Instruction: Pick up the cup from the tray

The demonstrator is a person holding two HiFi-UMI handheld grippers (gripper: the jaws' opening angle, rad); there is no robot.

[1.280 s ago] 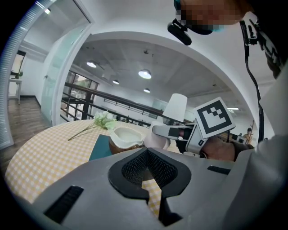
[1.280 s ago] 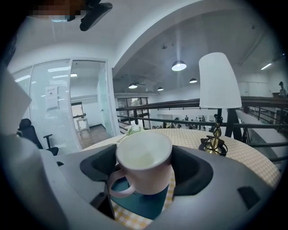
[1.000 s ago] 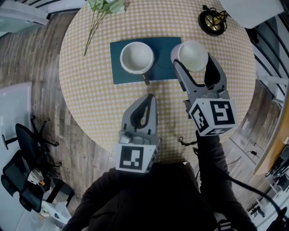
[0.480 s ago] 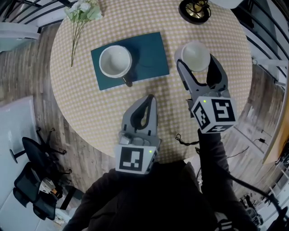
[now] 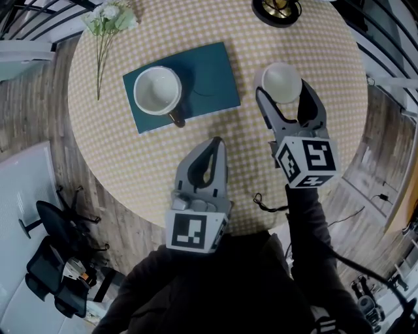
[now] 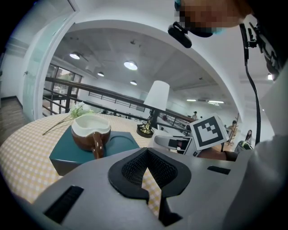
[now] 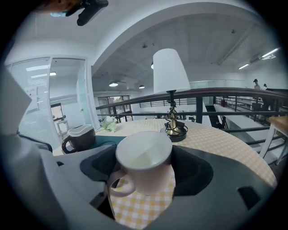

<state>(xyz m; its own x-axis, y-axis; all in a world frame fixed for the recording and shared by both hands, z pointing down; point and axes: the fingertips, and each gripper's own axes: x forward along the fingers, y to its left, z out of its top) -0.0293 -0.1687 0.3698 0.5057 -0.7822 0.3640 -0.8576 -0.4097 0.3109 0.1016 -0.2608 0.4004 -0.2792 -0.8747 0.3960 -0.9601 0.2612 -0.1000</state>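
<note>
My right gripper [image 5: 282,92] is shut on a pale pink cup [image 5: 282,81], one finger on each side of it. The cup [image 7: 145,161] tilts a little between the jaws over the checked cloth, right of the teal tray [image 5: 209,72], handle toward me. A brown cup with a white inside [image 5: 157,91] stands on the tray's left half, and it also shows in the left gripper view [image 6: 91,132]. My left gripper [image 5: 217,141] hovers nearer to me, below the tray, shut with nothing in it.
The round table [image 5: 130,163] wears a yellow checked cloth. A lamp base [image 5: 277,8] stands at the far edge beyond the pink cup, and a flower sprig [image 5: 108,19] lies at the far left. A black cable [image 5: 264,202] hangs near the front edge. Office chairs [image 5: 52,261] stand on the floor at left.
The pink cup, held in my right gripper, has gone from the tray's right edge to over the cloth right of it. My left gripper keeps its place in the view.
</note>
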